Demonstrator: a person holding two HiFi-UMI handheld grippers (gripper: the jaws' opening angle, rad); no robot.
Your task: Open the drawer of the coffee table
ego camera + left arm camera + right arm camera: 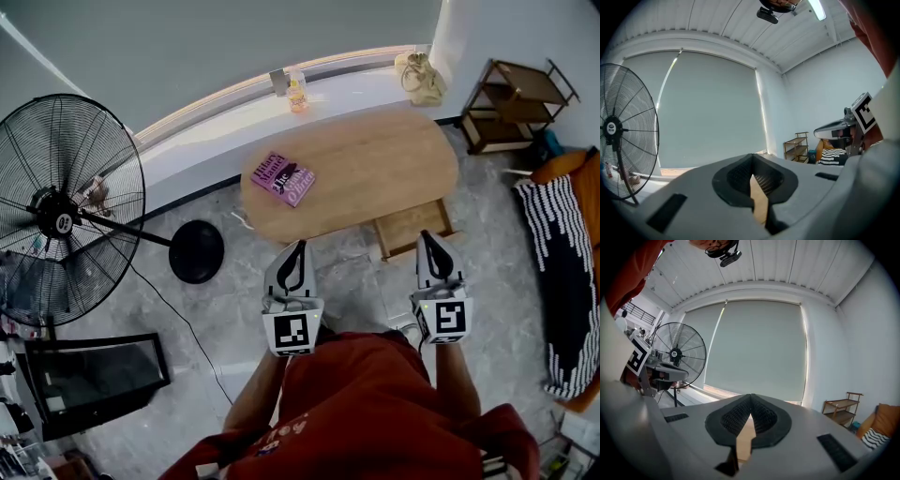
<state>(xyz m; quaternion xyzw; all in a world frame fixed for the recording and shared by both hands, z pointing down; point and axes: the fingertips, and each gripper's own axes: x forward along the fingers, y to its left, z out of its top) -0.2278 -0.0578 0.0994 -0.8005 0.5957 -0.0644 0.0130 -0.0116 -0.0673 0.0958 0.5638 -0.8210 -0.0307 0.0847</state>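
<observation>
The oval coffee table (375,169) stands at the far middle of the floor. Its long axis runs left to right, with the right end a little farther away. From its near edge, right of centre, the drawer (412,227) juts toward the person. It seems to be pulled open, though its inside is too small to read. A pink book (282,178) lies on the table's left part. The left gripper (296,249) and the right gripper (427,238) hover on the near side, both pointing at the table. Each has its jaws pressed together on nothing. The right one lines up with the drawer's near end.
</observation>
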